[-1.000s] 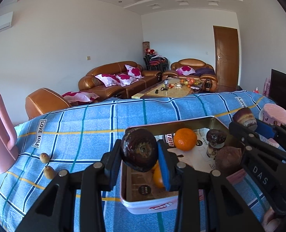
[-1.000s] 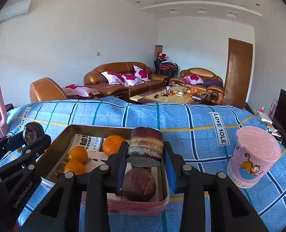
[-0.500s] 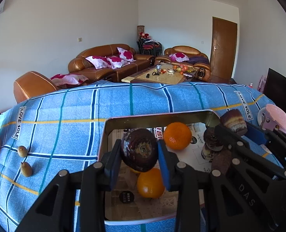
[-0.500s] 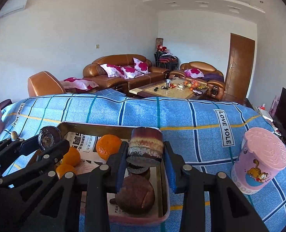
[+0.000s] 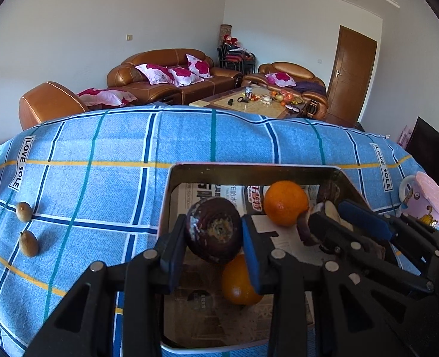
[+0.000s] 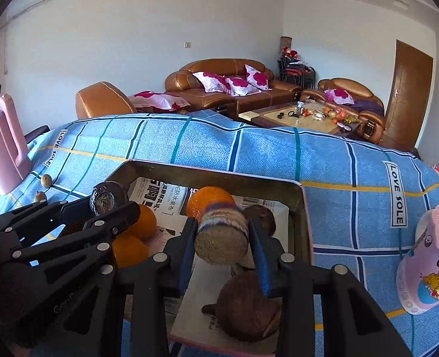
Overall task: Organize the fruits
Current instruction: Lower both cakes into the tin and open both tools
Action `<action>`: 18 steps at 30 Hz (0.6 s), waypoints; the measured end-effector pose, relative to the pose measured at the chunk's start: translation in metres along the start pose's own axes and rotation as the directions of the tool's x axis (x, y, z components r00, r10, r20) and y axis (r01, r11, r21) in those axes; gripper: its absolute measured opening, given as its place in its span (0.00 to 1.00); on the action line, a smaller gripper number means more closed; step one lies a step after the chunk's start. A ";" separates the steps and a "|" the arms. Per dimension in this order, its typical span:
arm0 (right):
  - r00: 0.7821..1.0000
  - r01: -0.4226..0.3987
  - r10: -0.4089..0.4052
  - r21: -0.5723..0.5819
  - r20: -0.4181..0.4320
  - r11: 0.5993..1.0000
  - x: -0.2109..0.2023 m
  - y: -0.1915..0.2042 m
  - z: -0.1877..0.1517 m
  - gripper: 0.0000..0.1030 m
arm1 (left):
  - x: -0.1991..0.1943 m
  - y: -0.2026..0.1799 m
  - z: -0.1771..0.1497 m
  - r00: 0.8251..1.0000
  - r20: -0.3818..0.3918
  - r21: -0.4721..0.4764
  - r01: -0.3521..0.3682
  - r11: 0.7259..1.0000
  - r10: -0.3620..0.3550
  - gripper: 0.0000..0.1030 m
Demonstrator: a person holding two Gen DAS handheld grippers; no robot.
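Note:
A metal tray point(image 5: 249, 169) lined with newspaper sits on the blue checked cloth; it also shows in the right wrist view point(image 6: 207, 170). It holds oranges point(image 5: 285, 203) point(image 6: 210, 200) and dark brown fruits point(image 6: 243, 309). My left gripper point(image 5: 213, 236) is shut on a dark purple round fruit point(image 5: 213, 233) held over the tray. My right gripper point(image 6: 221, 239) is shut on a brown banded fruit point(image 6: 221, 235), tilted down over the tray's right side. The two grippers are close side by side.
Two small pears point(image 5: 27, 242) lie on the cloth left of the tray. A pink cartoon cup point(image 6: 427, 264) stands to the right. A pink jug point(image 6: 8, 145) stands at far left. Sofas and a coffee table are beyond.
Both grippers have moved forward and tipped down over the tray, still holding their fruits. The right gripper's fruit now faces the tray floor.

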State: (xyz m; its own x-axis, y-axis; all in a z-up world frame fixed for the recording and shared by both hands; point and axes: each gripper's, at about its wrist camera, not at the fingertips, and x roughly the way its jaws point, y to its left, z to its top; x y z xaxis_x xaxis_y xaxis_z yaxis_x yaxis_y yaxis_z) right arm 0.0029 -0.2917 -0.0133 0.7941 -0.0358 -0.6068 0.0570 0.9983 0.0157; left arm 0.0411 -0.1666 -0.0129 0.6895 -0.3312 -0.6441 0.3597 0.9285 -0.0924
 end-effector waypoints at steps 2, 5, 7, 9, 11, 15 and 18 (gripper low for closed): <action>1.000 -0.017 0.017 0.007 -0.003 1.000 0.000 -0.001 -0.001 0.37 | 0.000 -0.001 0.000 1.000 0.002 -0.002 0.003 1.000 -0.003 0.36; 0.999 -0.037 0.037 0.018 0.020 0.999 -0.004 -0.002 -0.002 0.37 | 0.000 0.000 0.001 1.000 0.001 0.001 0.001 1.000 -0.001 0.36; 0.998 -0.038 0.037 0.020 0.059 0.999 -0.011 -0.001 -0.003 0.39 | -0.003 -0.001 -0.001 1.000 0.010 0.002 -0.002 1.000 0.002 0.37; 0.993 -0.023 0.020 0.025 0.114 0.999 -0.021 -0.001 -0.004 0.47 | -0.006 0.000 -0.001 1.000 0.027 0.004 -0.011 1.000 0.011 0.37; 0.985 0.010 -0.018 0.045 0.169 0.999 -0.032 -0.003 -0.005 0.56 | -0.011 0.001 -0.002 0.998 0.052 0.007 -0.025 1.000 0.024 0.50; 0.965 0.075 -0.097 0.096 0.246 0.993 -0.047 -0.011 -0.004 0.69 | -0.028 -0.001 -0.005 0.989 0.140 0.019 -0.058 0.998 0.055 0.81; 0.951 0.089 -0.129 0.149 0.283 0.985 -0.056 -0.020 -0.004 0.73 | -0.043 -0.001 -0.004 0.967 0.237 0.039 -0.110 0.993 0.098 0.96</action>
State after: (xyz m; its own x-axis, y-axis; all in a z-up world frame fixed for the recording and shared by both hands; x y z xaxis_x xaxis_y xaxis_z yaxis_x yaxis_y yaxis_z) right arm -0.0446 -0.3096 0.0172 0.9185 -0.1758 -0.3543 0.2171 0.9728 0.0802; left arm 0.0089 -0.1525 0.0117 0.8508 -0.2694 -0.4512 0.3058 0.9520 0.0082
